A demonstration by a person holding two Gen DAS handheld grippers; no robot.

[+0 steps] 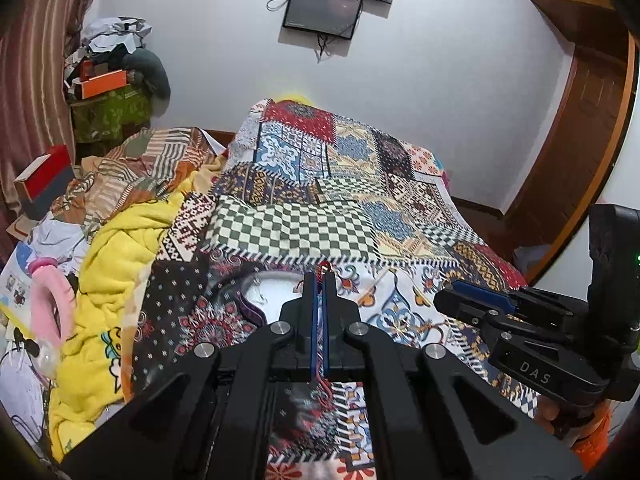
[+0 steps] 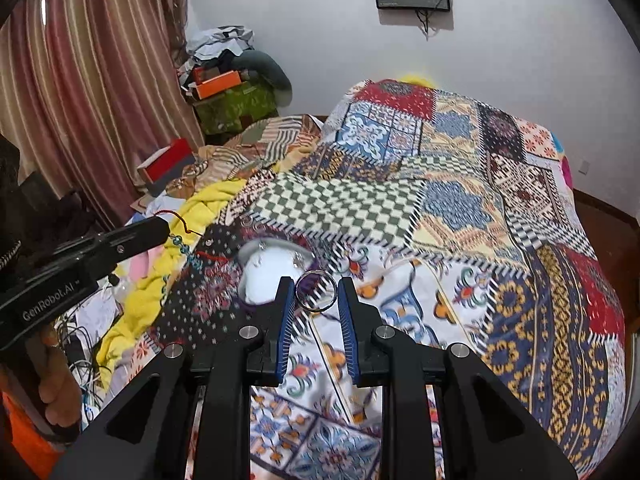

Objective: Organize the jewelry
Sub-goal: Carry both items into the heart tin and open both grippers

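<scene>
Red cord [image 1: 322, 270] mostly hidden between closed left tongs [image 1: 319, 280]; ring [image 2: 316, 291] blurred.

Patchwork quilt [image 1: 320, 200] covers the bed centre, yellow blanket [image 1: 116, 248] bunched at 9 o'clock, striped curtain [image 2: 80, 80] at 10, orange box [image 2: 218, 84] on a clutter pile at 11, wall monitor [image 1: 322, 10] at 12, wooden door [image 1: 580, 128] at 2.

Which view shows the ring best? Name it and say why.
The right wrist view: the ring sits whole and close between the right gripper's open fingers, over the quilt. In the left wrist view no ring can be made out; only that gripper's side shows.
</scene>
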